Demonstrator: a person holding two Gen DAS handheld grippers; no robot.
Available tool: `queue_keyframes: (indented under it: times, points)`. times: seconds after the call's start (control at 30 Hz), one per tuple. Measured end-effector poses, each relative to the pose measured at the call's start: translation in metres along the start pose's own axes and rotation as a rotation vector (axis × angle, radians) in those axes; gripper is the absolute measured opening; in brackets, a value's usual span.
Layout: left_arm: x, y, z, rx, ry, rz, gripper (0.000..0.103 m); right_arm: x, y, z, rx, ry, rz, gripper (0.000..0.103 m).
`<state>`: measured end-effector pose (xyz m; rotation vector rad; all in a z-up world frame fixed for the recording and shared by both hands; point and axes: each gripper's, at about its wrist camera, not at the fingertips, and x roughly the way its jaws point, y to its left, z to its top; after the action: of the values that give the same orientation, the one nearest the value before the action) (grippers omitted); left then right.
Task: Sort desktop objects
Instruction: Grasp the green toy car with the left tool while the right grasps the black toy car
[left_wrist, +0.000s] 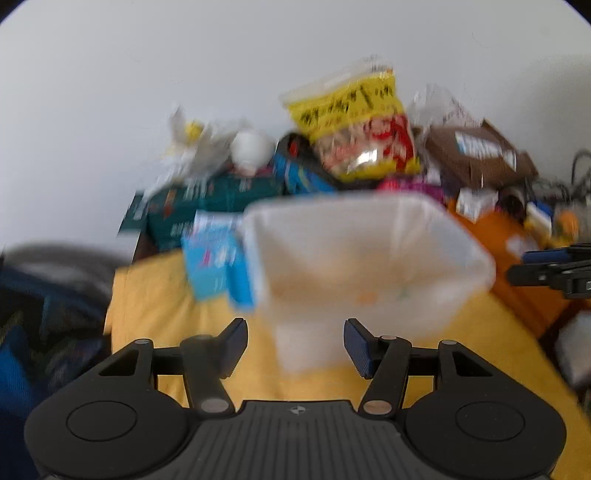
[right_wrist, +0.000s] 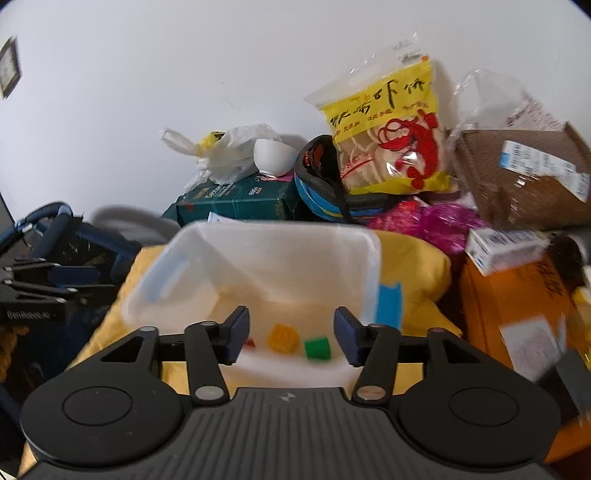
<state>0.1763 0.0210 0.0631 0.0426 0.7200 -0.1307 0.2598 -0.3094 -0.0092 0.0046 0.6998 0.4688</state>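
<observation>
Currently your right gripper is released, jaws apart with nothing clamped, above the near wall of the translucent plastic bin. On its smooth floor lie an orange knobbly ball, a green cube and a small red piece, partly hidden. Your left gripper is also released, empty, facing the bin's near wall. The bin sits on the yellow cloth covering the worktop; bare cloth shows left of it. Clutter crowds the far edge: a crinkled snack bag, a cardboard box.
</observation>
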Motion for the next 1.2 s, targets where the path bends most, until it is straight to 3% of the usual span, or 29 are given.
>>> queue_keyframes:
  times: [0.13, 0.27, 0.37, 0.67, 0.83, 0.9, 0.93, 1.0, 1.07, 1.13, 1.2]
  points:
    - [0.002, 0.005, -0.074, -0.025, 0.096, -0.006, 0.061, -0.008, 0.001, -0.074, 0.014, 0.049, -0.051, 0.075]
    - [0.005, -0.001, -0.115, -0.006, 0.151, 0.008, 0.061, 0.003, 0.004, -0.140, 0.022, 0.174, -0.089, 0.076]
    - [0.008, 0.000, -0.126, -0.048, 0.161, 0.015, 0.061, 0.011, 0.005, -0.162, 0.014, 0.207, -0.112, 0.076]
    - [0.031, -0.001, -0.131, -0.084, 0.188, 0.063, 0.062, 0.030, 0.014, -0.172, 0.011, 0.222, -0.121, 0.081]
    - [0.046, 0.010, -0.129, -0.160, 0.215, 0.078, 0.064, 0.040, 0.013, -0.175, 0.026, 0.238, -0.130, 0.081]
    - [0.049, 0.012, -0.130, -0.187, 0.218, 0.071, 0.064, 0.041, 0.011, -0.175, 0.037, 0.239, -0.132, 0.077]
    - [0.050, 0.012, -0.130, -0.188, 0.215, 0.071, 0.064, 0.040, 0.011, -0.175, 0.033, 0.239, -0.129, 0.068]
    - [0.050, 0.010, -0.130, -0.171, 0.206, 0.059, 0.063, 0.038, 0.012, -0.174, 0.014, 0.235, -0.126, 0.068]
    - [0.049, 0.008, -0.131, -0.144, 0.194, 0.051, 0.061, 0.037, 0.011, -0.174, 0.015, 0.233, -0.111, 0.068]
    - [0.046, 0.007, -0.131, -0.120, 0.181, 0.045, 0.043, 0.033, 0.012, -0.174, 0.010, 0.224, -0.108, 0.067]
    - [0.042, 0.008, -0.131, -0.114, 0.164, 0.020, 0.043, 0.028, 0.012, -0.175, 0.008, 0.206, -0.110, 0.067]
